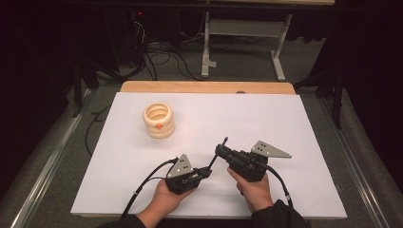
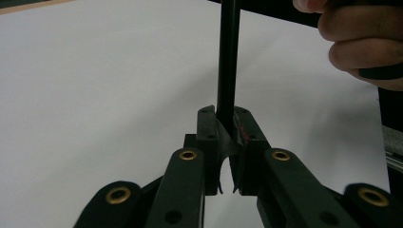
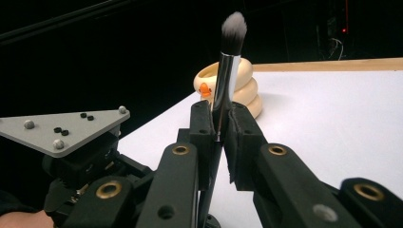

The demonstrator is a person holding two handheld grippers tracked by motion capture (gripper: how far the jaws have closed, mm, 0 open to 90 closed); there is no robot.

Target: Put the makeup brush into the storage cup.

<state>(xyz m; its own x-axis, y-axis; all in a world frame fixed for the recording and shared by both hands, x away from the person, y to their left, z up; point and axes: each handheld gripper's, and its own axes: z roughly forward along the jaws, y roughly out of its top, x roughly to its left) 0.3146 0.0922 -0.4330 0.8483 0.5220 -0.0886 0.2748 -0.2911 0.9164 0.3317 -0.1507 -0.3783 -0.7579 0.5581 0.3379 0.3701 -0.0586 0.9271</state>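
**Both grippers clamp one makeup brush**

The makeup brush (image 3: 227,71) has a thin black handle, a shiny metal collar and a soft grey tuft. The left gripper (image 1: 205,172) is closed on the handle end; the right gripper (image 1: 219,151) is closed on the collar. Both hands rest low near the front of the white table (image 1: 294,142). The ribbed cream cup (image 1: 158,119) stands well apart.

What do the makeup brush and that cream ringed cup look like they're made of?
The makeup brush, gripped by both the left gripper and right gripper: soft grey, white-tipped bristles, probably synthetic; a shiny, mirror-like ferrule that looks metal; a smooth black handle, plastic or lacquered wood. The cream ringed cup: matte, rounded stacked rings with an orange mark, likely soft plastic or silicone, though glazed ceramic is possible.
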